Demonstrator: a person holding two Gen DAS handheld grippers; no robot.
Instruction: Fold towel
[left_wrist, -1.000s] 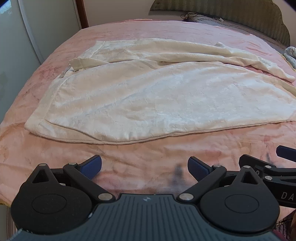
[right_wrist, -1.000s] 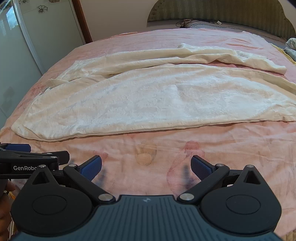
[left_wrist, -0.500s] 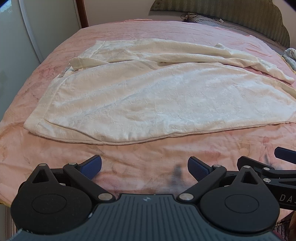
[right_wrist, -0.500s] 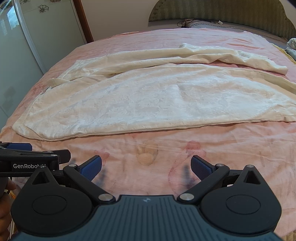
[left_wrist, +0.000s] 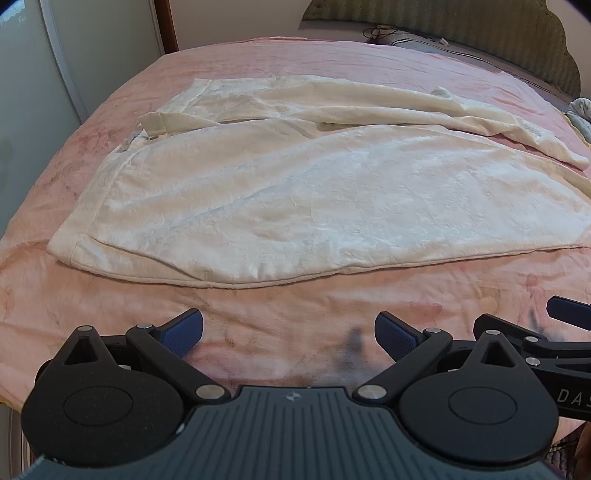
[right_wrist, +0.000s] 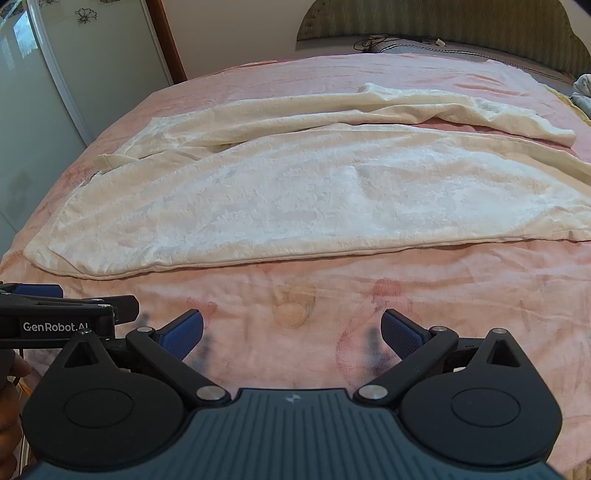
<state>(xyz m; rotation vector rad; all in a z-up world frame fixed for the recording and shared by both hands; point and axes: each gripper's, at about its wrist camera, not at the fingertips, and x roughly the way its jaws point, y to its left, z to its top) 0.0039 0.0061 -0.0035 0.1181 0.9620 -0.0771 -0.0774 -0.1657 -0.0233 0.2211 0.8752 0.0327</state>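
Towel (left_wrist: 314, 206) rumpled on pink bedspread (left_wrist: 277, 314), headboard (right_wrist: 443, 22) behind; cables (right_wrist: 373, 40)

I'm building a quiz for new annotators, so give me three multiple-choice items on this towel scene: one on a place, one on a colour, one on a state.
1. Where does the towel lie?
A. On the pink bedspread, ahead of both grippers
B. Draped over the headboard
C. On the floor

2. What colour are the pads on the gripper jaws?
A. Red
B. Blue
C. White

3. How do the left gripper and right gripper stand?
A. Both shut on the towel
B. One open, one shut on the towel
C. Both open, holding nothing

Answers:
1 A, the cream towel lies on the bedspread beyond the jaws in both wrist views.
2 B, blue pads show on each fingertip.
3 C, each pair of jaws is spread wide, with only bare bedspread between them.
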